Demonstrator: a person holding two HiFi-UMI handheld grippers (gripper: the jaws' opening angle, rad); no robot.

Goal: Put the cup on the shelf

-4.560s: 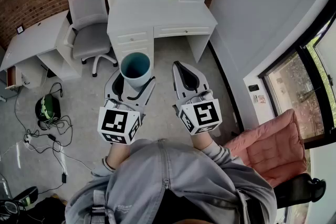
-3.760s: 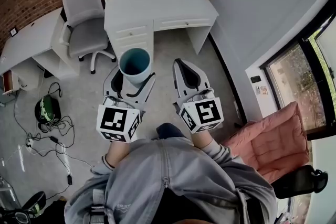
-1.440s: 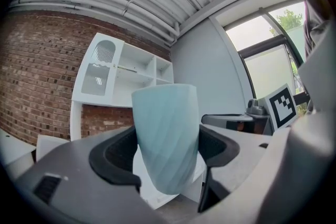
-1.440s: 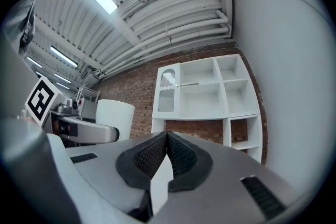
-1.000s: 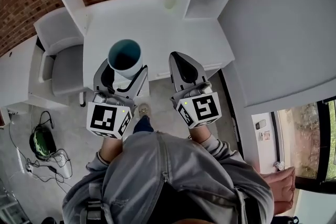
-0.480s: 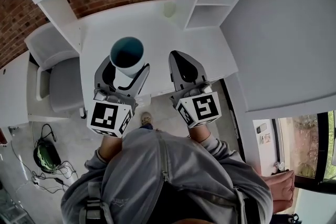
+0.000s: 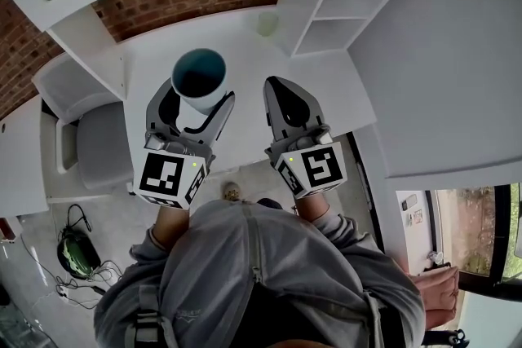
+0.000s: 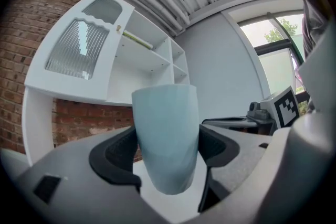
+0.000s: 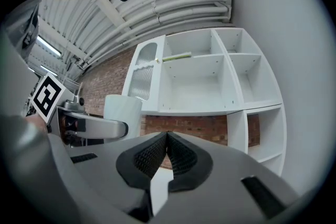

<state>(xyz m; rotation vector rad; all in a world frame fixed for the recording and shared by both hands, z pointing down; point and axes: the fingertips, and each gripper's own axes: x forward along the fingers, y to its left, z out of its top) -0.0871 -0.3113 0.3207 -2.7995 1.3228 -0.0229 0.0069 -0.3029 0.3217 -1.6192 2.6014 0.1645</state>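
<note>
A pale blue cup [image 7: 199,79] with a dark teal inside stands upright between the jaws of my left gripper [image 7: 196,98], which is shut on it over the white desk [image 7: 245,77]. In the left gripper view the cup [image 8: 166,136] fills the gap, both black pads pressed to its sides. My right gripper [image 7: 287,98] is beside it, shut with nothing in it; its ribbed pads [image 9: 167,155] meet. The white shelf unit [image 9: 210,76] with open compartments rises ahead above the desk. The cup [image 9: 122,108] also shows at the left of the right gripper view.
A small pale green thing [image 7: 267,22] stands at the back of the desk by the shelf column [image 7: 310,4]. A cabinet door with ribbed glass [image 8: 79,50] is on the left. A grey office chair [image 7: 90,134] sits left of the desk; cables [image 7: 73,257] lie on the floor.
Both grippers, the left one carrying the cup, have moved forward from over the desk's front edge to over its top; the shelf unit now looks closer. Neither gripper's jaws changed.
</note>
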